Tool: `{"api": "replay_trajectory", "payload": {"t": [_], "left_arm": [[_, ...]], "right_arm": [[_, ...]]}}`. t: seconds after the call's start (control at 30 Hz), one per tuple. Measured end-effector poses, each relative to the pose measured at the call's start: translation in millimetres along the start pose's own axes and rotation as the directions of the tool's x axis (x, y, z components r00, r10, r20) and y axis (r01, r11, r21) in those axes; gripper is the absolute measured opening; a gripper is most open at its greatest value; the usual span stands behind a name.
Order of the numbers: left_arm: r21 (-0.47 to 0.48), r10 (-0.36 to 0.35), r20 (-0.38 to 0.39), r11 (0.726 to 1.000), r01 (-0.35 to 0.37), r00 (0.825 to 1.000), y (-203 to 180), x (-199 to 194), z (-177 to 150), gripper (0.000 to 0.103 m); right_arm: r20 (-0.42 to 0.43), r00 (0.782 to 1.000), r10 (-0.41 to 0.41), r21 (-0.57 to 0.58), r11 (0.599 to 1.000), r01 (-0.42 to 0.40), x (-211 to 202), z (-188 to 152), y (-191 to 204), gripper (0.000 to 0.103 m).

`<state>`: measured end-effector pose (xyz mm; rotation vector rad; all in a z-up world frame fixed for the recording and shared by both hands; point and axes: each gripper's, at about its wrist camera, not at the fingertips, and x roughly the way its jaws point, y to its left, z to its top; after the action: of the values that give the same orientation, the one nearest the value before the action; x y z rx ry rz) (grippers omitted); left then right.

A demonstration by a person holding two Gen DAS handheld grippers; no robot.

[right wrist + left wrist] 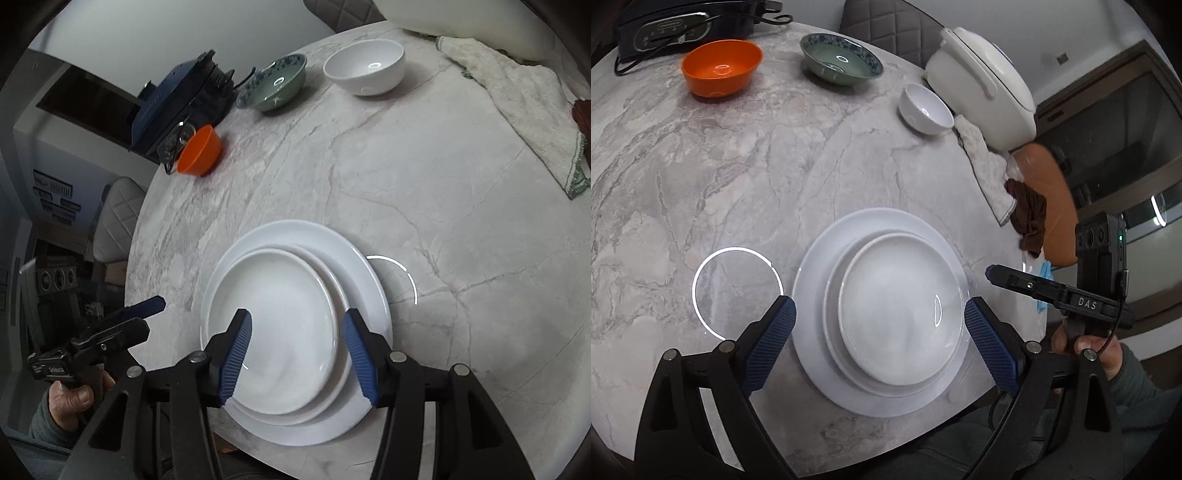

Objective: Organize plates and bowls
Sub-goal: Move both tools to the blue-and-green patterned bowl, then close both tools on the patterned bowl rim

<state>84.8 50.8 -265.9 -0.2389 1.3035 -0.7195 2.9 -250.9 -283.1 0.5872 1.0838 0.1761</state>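
**Plates stacked at the near edge, three bowls waiting at the far side**

A stack of white plates sits at the near edge of the marble desk [701, 166]: a large plate [812, 295] at the bottom, a smaller plate [833, 314] on it, and a shallow white dish [897, 310] on top, shifted slightly off centre toward the right of the stack in the left wrist view.

The left gripper [879, 339] hovers over the near side of the stack with its blue-padded fingers [772, 339] spread wide, one on either side of the plates and holding nothing. The right gripper [295, 354] is likewise above the stack, fingers [236, 358] parted over the top dish with nothing between them; whether the pads touch the plates cannot be told. Each gripper also shows in the other's camera, held by a hand just off the desk's near edge.

At the far side of the desk stand three bowls, well apart from the plates and from each other: an orange bowl [720, 70] at far left, a green bowl with blue patterned rim [842, 59] in the middle, and a small white bowl [925, 109] at far right. Behind the orange bowl lies a dark appliance [683, 26] with its cord. Just beside the white bowl is a white rice cooker [982, 85], and a pale cloth [986, 170] lies along the desk's right edge, with a brown cloth [1030, 214] at its near end.
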Motion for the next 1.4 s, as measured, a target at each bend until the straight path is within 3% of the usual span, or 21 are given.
{"api": "replay_trajectory", "payload": {"t": [0.07,0.2,0.33,0.6,0.73,0.9,1.03,1.27,1.33,1.4], "left_arm": [[-0.059,-0.007,0.013,0.998,0.007,1.000,15,-7,8,0.093],[-0.131,0.063,0.012,0.990,-0.061,0.998,38,-18,26,0.093],[-0.115,0.111,0.032,0.988,-0.107,0.993,34,-32,64,0.093],[0.029,0.128,0.050,0.991,-0.129,0.991,22,-44,209,0.093],[0.106,0.167,0.029,0.980,-0.169,0.986,25,-17,284,0.093],[0.088,0.182,-0.019,0.980,-0.180,0.983,51,36,355,0.093],[0.046,0.172,-0.076,0.985,-0.169,0.982,74,78,379,0.093],[0.065,0.175,-0.135,0.984,-0.167,0.975,86,125,381,0.091],[0.064,0.175,-0.134,0.984,-0.168,0.975,88,134,382,0.086],[0.070,0.174,-0.140,0.984,-0.166,0.975,89,140,384,0.072]], "right_arm": [[0.035,0.999,0.022,0.024,0.999,-0.023,-12,6,-3,0.058],[0.080,0.995,0.058,0.025,0.998,-0.061,-25,31,-9,0.058],[0.110,0.985,0.129,0.038,0.990,-0.134,-32,71,-12,0.059],[0.145,0.975,0.168,0.018,0.985,-0.172,-47,181,13,0.060],[0.158,0.981,0.110,0.003,0.994,-0.112,-41,236,30,0.060],[0.116,0.989,0.093,0.053,0.994,-0.100,10,294,36,0.060],[0.033,0.999,0.039,0.062,0.997,-0.041,59,323,37,0.051],[-0.048,0.998,-0.044,0.085,0.995,0.047,107,345,24,0.051],[-0.063,0.997,-0.051,0.077,0.995,0.056,116,348,22,0.051],[-0.082,0.994,-0.070,0.068,0.995,0.076,125,350,21,0.051]]}}
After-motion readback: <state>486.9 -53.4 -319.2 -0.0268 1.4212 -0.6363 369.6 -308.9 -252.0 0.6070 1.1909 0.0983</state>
